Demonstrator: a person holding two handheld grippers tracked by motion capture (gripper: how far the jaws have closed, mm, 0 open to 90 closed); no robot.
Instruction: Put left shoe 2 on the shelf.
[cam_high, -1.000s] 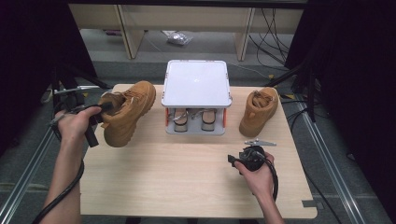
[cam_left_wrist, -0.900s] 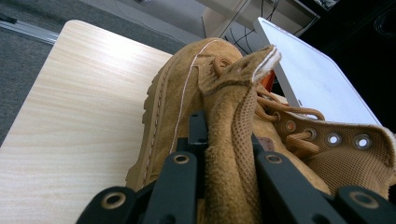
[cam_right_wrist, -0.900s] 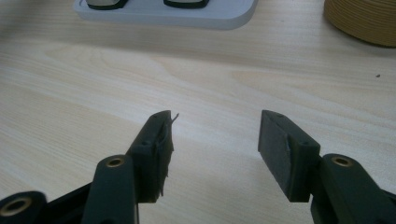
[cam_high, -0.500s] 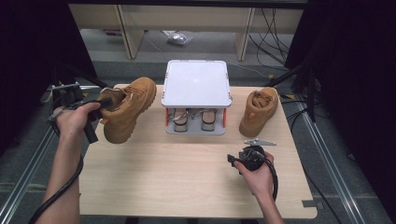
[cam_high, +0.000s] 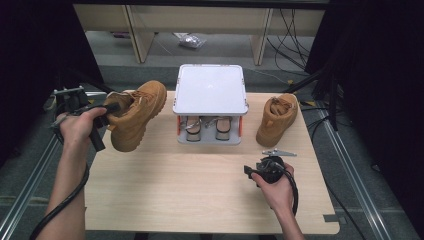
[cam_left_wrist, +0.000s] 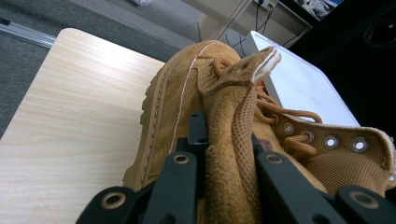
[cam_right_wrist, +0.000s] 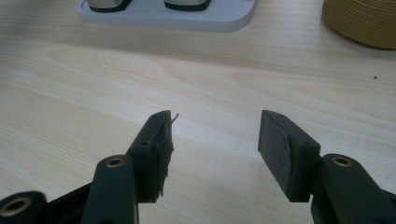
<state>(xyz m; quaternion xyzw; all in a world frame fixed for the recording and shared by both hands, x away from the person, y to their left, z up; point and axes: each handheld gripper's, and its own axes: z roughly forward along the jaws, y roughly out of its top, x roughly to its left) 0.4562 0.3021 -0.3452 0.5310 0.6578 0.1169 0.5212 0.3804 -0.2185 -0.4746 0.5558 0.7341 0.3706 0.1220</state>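
Observation:
A tan suede boot (cam_high: 137, 112) hangs tilted over the table's left edge, toe toward the far side. My left gripper (cam_high: 106, 109) is shut on its collar. In the left gripper view both black jaws press on the boot's mesh-lined collar edge (cam_left_wrist: 229, 154), with the laces and eyelets to the right. The second tan boot (cam_high: 277, 119) stands on the table at the right. My right gripper (cam_high: 265, 169) is held low over the front right of the table, open. Between its jaws (cam_right_wrist: 215, 140) there is only bare wood.
A white two-level rack (cam_high: 210, 90) stands at the middle back of the wooden table (cam_high: 200, 195), with a pair of shoes (cam_high: 207, 127) on its lower shelf. A small grey metal piece (cam_high: 277, 152) lies just beyond the right gripper. Shelving and cables stand behind the table.
The left hand and the boot have shifted very slightly up. The right hand has not moved.

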